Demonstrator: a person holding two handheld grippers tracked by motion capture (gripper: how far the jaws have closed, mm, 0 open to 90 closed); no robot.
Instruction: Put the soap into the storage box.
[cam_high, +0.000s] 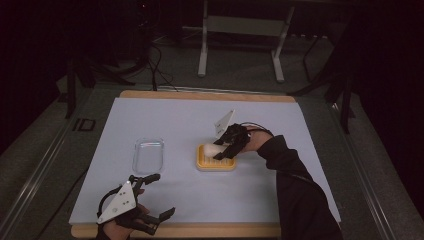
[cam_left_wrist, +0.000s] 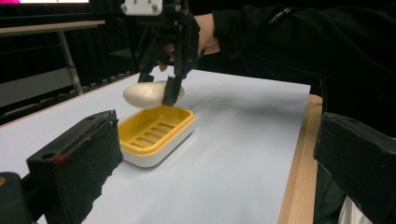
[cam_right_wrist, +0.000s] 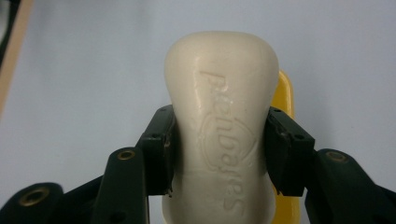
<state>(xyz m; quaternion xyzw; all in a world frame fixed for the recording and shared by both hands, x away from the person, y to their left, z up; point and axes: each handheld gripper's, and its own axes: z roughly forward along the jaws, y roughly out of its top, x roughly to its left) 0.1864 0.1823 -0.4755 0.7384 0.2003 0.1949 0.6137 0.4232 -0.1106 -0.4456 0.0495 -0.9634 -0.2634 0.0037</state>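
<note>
My right fingers (cam_high: 226, 146) clamp a cream bar of soap (cam_high: 212, 149) across its waist; in the right gripper view both pads (cam_right_wrist: 159, 149) press flat on its sides. The soap hangs just above the yellow soap dish (cam_high: 216, 163), its free end pointing toward 9 o'clock in the high view. My left fingers (cam_high: 159, 195) rest wide apart and empty near the desk (cam_high: 210, 200) edge at 7 o'clock, well away from the dish.

Risks, as I judge them:
- Soap is slick and rounded; the grip sits on a tapering waist, so it could squirt forward out of the pads if I squeeze harder or tilt down.
- The bar overhangs the dish's 9 o'clock rim. Released here, it could land on the rim, tip the light dish or slide onto the desk.
- The dish may skid if the soap is pushed in at an angle.

Hard to make out:
- The near end of the soap is cut off behind my own fingers.
- Whether the soap touches the dish rim I cannot tell from above; the left gripper view suggests a gap.
- A clear lid or tray (cam_high: 148, 155) lies at 9 o'clock of the dish; its kind is unclear.
</note>
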